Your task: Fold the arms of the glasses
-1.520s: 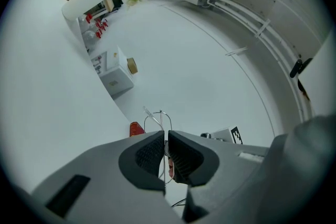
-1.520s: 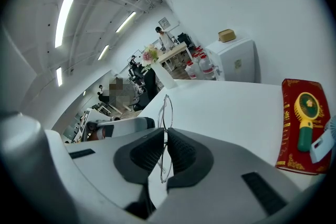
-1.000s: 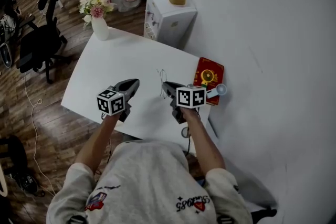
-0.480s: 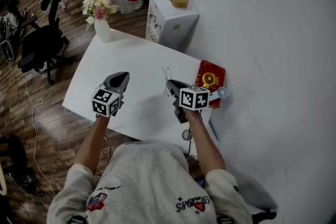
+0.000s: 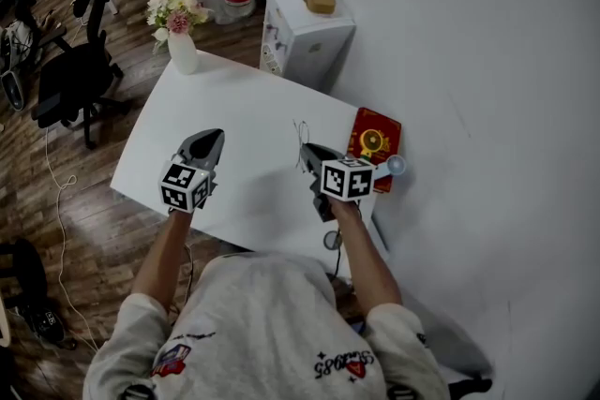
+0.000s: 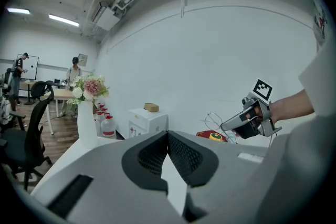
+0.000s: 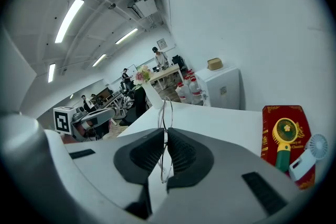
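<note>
Head view: the wire glasses [image 5: 300, 138] are faint thin lines, standing up off the white table [image 5: 244, 98] at the tip of the right gripper [image 5: 307, 151]. Which part is pinched cannot be told here. The left gripper [image 5: 208, 139] hangs over the table well apart to the left, its jaws covered by its own body. A red box [image 5: 373, 132] lies just beside the right gripper, its near edge hidden behind it.

Left gripper view: the jaws are pressed together with nothing between them. The glasses show only as a dim loop by the other gripper.

Right gripper view: the jaws are nearly together, nipping the wire frame. The rims rise above the pads. Whether the arms are folded cannot be made out.
</note>
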A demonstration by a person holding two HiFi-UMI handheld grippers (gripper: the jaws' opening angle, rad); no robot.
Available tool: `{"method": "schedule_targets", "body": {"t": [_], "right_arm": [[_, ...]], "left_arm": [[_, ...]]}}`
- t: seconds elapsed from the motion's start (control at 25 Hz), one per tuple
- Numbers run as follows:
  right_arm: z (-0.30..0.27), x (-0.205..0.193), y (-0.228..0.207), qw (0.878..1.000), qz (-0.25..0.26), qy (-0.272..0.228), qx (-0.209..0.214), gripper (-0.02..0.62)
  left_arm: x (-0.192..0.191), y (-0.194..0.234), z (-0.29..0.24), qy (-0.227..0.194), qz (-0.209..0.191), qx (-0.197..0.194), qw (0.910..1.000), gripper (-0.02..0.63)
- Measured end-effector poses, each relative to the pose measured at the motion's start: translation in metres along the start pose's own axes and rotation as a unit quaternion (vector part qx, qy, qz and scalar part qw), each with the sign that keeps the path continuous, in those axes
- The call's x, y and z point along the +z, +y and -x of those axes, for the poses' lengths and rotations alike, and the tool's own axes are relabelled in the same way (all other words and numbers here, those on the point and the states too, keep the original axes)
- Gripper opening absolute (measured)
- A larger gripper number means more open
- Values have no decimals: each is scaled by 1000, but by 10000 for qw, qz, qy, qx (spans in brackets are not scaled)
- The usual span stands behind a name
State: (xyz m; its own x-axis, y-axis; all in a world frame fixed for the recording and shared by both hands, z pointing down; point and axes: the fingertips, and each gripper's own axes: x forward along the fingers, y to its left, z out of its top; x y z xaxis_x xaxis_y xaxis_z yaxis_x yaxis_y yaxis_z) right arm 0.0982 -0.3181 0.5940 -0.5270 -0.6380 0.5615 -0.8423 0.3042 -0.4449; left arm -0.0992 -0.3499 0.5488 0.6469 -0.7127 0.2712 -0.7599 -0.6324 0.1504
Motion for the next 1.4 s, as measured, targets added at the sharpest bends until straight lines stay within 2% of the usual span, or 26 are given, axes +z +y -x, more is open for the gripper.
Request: {"method": "schedule_targets", "body": {"t": [0.48, 1.4], "right_arm": [[7, -4, -7, 9998, 157, 26, -135, 23], [8, 4, 15, 9988, 475, -135, -6, 21]], "left_arm": [[-8, -8, 1, -16, 80, 2, 10000, 5], [-15, -14, 3, 52, 219, -46, 9997, 5]]}}
